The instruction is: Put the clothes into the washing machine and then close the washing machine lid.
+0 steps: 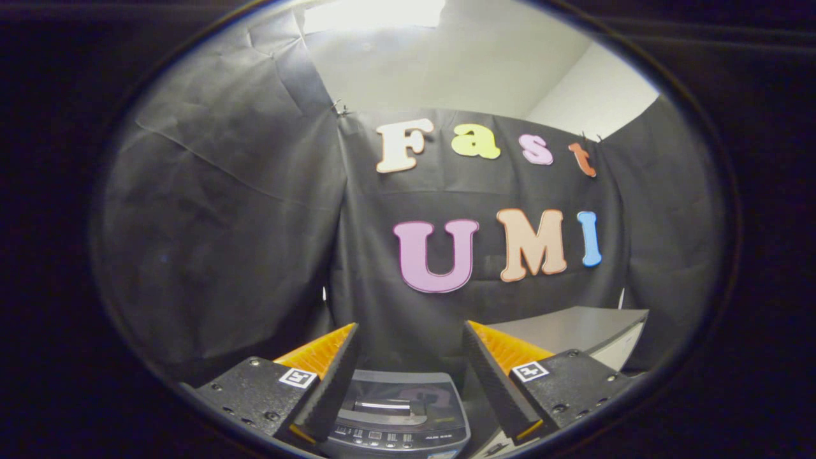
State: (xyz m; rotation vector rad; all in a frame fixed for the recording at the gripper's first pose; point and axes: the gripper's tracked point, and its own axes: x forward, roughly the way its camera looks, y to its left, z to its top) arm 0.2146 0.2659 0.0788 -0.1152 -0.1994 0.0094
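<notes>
Gripper view: hand-held gripper (408,357) spread above washing machine (398,414).

Hand-held gripper (411,357): screwed mounts, square tag markers

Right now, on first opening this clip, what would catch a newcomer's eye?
The gripper stands out first, its jaws wide open with nothing between them. Seen through the gap, below and just ahead of them, sits the small washing machine, its dark lid down and a row of buttons along its near edge. Beyond the right finger, a grey table stands against the black cloth wall.
</notes>
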